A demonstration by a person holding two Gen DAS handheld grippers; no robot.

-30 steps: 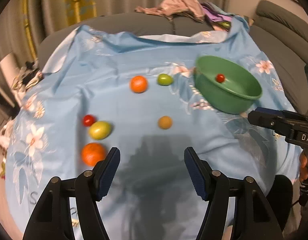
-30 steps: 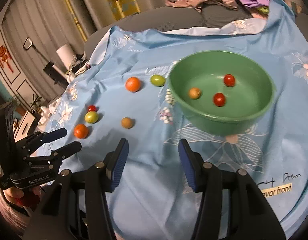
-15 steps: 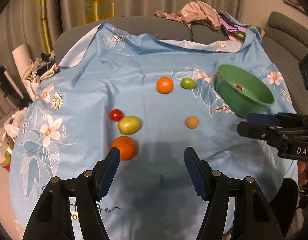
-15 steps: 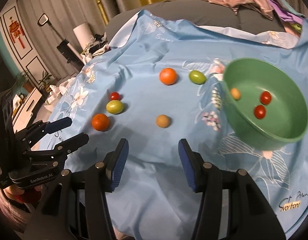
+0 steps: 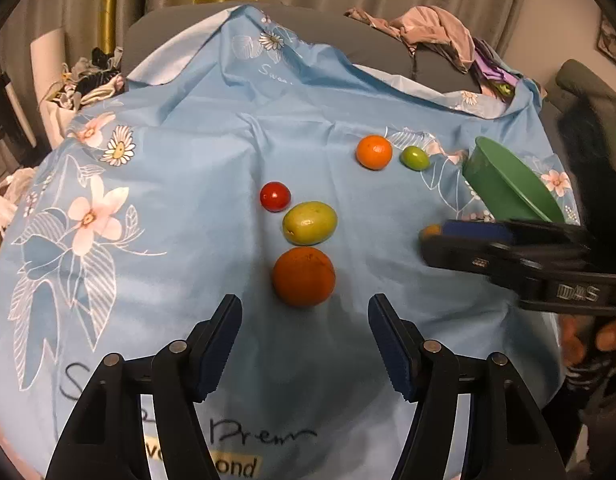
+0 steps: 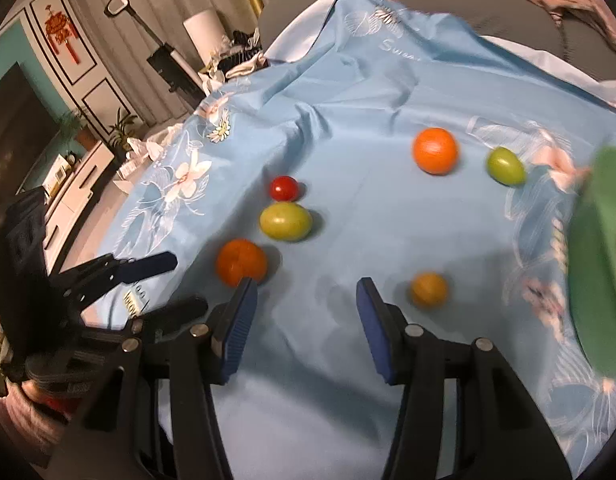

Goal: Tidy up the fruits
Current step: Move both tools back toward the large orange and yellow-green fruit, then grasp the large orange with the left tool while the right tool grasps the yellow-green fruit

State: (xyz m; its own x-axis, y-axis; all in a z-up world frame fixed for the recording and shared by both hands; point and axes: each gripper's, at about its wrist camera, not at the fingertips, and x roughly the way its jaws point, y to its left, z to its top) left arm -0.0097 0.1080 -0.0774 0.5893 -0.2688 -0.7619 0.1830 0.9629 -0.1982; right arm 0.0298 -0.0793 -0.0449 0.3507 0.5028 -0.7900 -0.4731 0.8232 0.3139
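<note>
Fruits lie on the blue flowered cloth [image 5: 188, 208]. My left gripper [image 5: 305, 344] is open and empty, just short of a large orange [image 5: 304, 277]. Beyond it lie a yellow-green fruit [image 5: 310, 223], a red tomato [image 5: 275, 197], a second orange [image 5: 374, 152] and a small green fruit [image 5: 415, 158]. The green bowl [image 5: 504, 184] stands at the right. My right gripper [image 6: 304, 314] is open and empty, between the large orange [image 6: 241, 262] and a small brown-orange fruit [image 6: 429, 289]. The bowl [image 6: 600, 264] holds red tomatoes at the frame edge.
The right gripper's arm [image 5: 528, 256] crosses the right side of the left wrist view, hiding most of the small brown-orange fruit. Clothes [image 5: 436, 32] lie on the grey sofa behind. A TV cabinet [image 6: 68, 184] and white roll [image 6: 204, 36] stand to the left.
Both grippers have moved left and closer to the cloth. The large orange now lies just ahead of my left jaws; the bowl has slid to the right edge of both views.
</note>
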